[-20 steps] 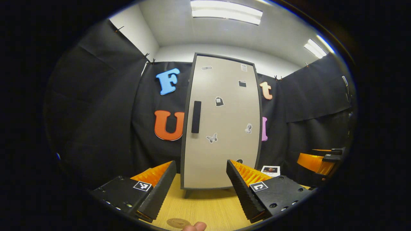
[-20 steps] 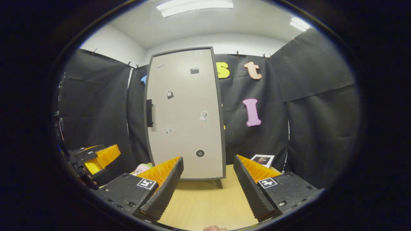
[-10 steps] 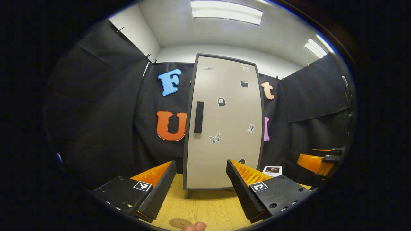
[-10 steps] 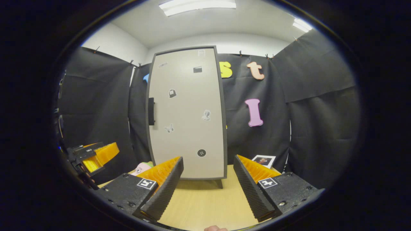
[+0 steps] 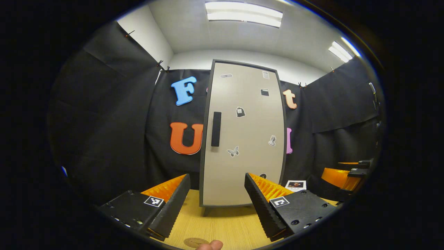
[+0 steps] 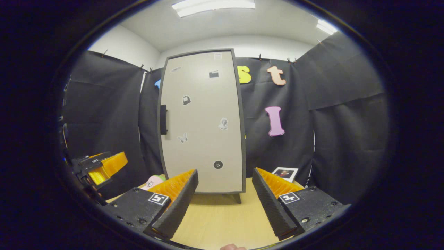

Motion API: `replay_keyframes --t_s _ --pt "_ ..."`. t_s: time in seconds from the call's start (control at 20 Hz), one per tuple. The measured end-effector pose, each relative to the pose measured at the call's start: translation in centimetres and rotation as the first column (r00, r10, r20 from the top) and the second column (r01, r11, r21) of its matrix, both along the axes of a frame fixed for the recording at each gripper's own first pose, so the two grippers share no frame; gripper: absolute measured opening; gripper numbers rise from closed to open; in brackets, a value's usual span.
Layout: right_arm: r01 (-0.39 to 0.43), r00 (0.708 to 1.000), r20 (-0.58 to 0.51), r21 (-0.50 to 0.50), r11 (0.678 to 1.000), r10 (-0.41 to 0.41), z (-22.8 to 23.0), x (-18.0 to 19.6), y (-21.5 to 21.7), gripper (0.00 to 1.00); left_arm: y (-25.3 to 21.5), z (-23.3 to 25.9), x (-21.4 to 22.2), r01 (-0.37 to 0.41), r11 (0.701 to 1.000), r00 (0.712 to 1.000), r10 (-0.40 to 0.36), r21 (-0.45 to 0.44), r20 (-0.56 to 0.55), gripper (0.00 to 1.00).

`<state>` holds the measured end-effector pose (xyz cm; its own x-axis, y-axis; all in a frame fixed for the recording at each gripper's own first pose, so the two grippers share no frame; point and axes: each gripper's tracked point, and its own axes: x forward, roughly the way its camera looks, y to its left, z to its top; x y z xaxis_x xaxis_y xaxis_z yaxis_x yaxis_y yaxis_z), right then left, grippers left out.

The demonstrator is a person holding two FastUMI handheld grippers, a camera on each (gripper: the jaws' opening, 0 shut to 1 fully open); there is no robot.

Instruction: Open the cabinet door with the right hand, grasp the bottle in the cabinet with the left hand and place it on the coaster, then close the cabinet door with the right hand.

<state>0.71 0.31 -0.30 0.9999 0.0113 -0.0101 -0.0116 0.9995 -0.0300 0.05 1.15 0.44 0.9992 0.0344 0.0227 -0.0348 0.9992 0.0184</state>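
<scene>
The cabinet (image 5: 242, 135) stands upright at the back of the wooden surface (image 5: 222, 225), its pale door (image 6: 203, 121) shut flush in the dark frame, so whatever is inside, the bottle included, is hidden from sight. A dark vertical handle (image 5: 216, 129) sits on the door's left edge, and small stickers are scattered over the panel, too small to make out in detail. A short leg (image 6: 237, 198) shows under the cabinet's lower corner.

The coaster (image 5: 195, 242) lies flat on the surface at the near edge of the left gripper view, a round brown disc partly cut off, with a fingertip (image 5: 210, 245) poking in just beside it.

The left hand-held gripper (image 5: 216, 201) hangs in front of the door with its fingers spread wide and nothing between them. The right hand-held gripper (image 6: 225, 199) is likewise wide apart and empty, well short of the cabinet and pointed at the door's lower half.

To the right of the cabinet a small photo card (image 6: 284, 173) leans near the black cloth wall. On the left, in the right gripper view, a pinkish object (image 6: 153, 182) peeks out behind the near finger, mostly covered, and I cannot tell what it is.
</scene>
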Motion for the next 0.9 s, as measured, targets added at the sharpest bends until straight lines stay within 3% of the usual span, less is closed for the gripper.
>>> replay_keyframes --t_s 0.5,0.9 --pt "-0.004 1.0 0.008 -0.022 1.0 0.004 1.5 0.6 -0.7 0.97 0.2 -0.5 0.2 -0.006 1.0 1.0 0.006 0.014 -0.009 0.95" --pt "-0.14 0.989 -0.044 0.011 0.99 0.14 2.2 4.0 1.3 0.98 -0.7 -1.1 -0.3 0.001 1.0 1.0 0.0 0.012 -0.017 0.95"
